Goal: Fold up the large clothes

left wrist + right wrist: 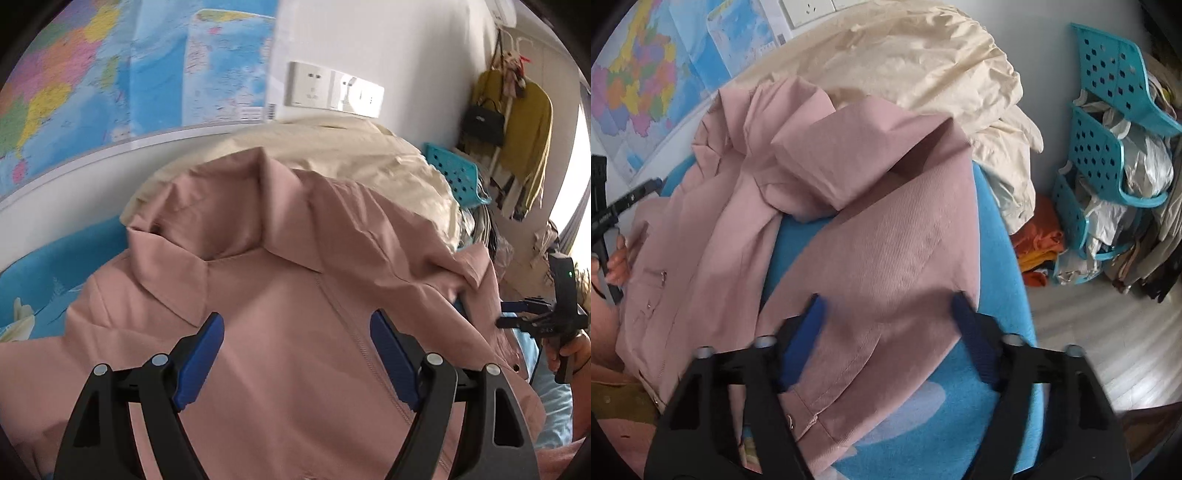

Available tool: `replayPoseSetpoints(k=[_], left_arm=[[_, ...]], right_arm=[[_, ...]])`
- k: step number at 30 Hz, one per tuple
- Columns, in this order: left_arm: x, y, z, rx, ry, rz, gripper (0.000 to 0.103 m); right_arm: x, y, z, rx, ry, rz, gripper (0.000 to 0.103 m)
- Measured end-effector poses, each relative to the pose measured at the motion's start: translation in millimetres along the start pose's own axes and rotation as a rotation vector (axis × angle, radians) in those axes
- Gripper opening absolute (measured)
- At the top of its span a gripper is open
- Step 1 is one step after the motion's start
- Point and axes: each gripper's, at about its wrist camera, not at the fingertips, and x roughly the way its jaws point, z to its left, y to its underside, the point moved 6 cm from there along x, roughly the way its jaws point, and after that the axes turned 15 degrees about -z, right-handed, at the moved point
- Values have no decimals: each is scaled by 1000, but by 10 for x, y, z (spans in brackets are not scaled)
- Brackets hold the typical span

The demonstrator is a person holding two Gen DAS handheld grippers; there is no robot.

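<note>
**Pink jacket half-folded, both grippers empty above it**

Pink jacket [820,221] is lying on the blue bedspread [997,295], collar end toward the wall map [92,74], one sleeve [849,158] lying doubled back across the body. Front panels are sitting unevenly, with a wedge of bedspread showing between them. Cream quilt [923,66] is bunched just behind the collar [229,221], touching it.

Left gripper [295,354] is hovering over the jacket's middle, jaws standing wide apart, nothing between them. Right gripper [886,332] is hanging over the near hem corner, jaws apart and empty, pads not pressing cloth; its fingers are blurring in the right wrist view, so the exact gap is hard to read.

Risks as I'm judging them:
- Right jaws are straddling the hem edge. Pinching too shallow is likely grabbing one layer only, so the panel peels open on lift.
- The folded sleeve is lying loose; dragging the body is probably sliding it off and undoing the fold.
- Collar is butting the quilt, so a grab there may catch both.
- Turquoise baskets [1108,129] are well apart, no issue.
</note>
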Motion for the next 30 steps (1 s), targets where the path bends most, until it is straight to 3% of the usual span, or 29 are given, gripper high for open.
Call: replayPoseSetpoints(k=[3,7,13,17,23,26,30], left_arm=[[-44,19,-142,15,16,-2,78],[-76,25,-238,35,16,-8,78],[-110,25,-262,51,21,-7,78],[-153,6,-242,45,40,-18,78],[-292,-46,40,-21,54,-41,79],[-443,-75,311,-95,56,-68,79],[-714,-63,687,-159,11,-112,79]], right_arm=[[11,11,-9,31,-29,-2,18],[-47,-67,30,29,-56,-8,6],[-437,-446,179,63,-155,-86,4],[-846,-979,505,61,-267,-180,4],[-1191,-1667,1432,5,-514,-274,4],[-1072,-1777,2026,-58,-631,-254,4],[-546,-1636,2775,-132,-748,-125,4]])
